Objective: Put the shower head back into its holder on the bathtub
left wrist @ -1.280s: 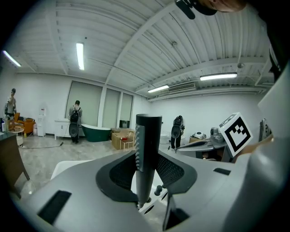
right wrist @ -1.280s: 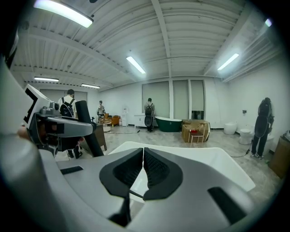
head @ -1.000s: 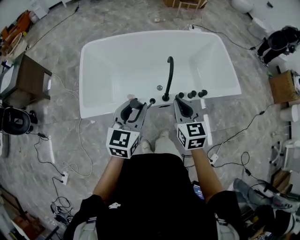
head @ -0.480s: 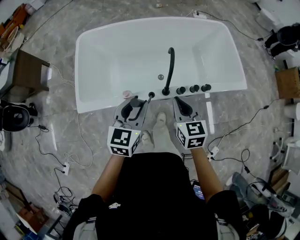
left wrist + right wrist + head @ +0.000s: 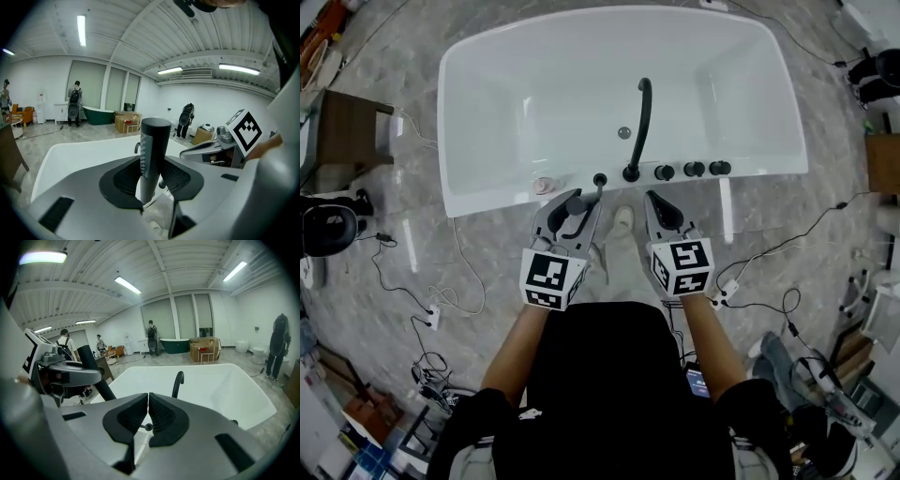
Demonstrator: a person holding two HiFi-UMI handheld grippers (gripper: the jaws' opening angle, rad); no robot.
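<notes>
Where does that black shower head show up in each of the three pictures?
Head view: shower head, lower centre, in the left hand-held gripper.
Left gripper view: centre, between the jaws.
Right gripper view: slanted dark bar, left.
Shared landmark: white bathtub.

Shower head (image 5: pixel 152 150) in left gripper (image 5: pixel 572 202), before bathtub (image 5: pixel 759 177) rim; right gripper (image 5: pixel 653 198) beside.

Left gripper view: shower head (image 5: pixel 152 154) lower end hidden behind left fingers (image 5: pixel 123 180). Head view: shower head mostly covered by left gripper (image 5: pixel 572 201) body. Small dark fitting (image 5: pixel 600 178) on bathtub (image 5: pixel 487 103) rim too small to tell whether holder. Pinkish round item (image 5: pixel 545 186) on rim, kind not discernible. Right gripper view: faucet (image 5: pixel 177 380) base hidden behind right fingers (image 5: pixel 165 417); shower head lower end hidden behind left gripper.
</notes>
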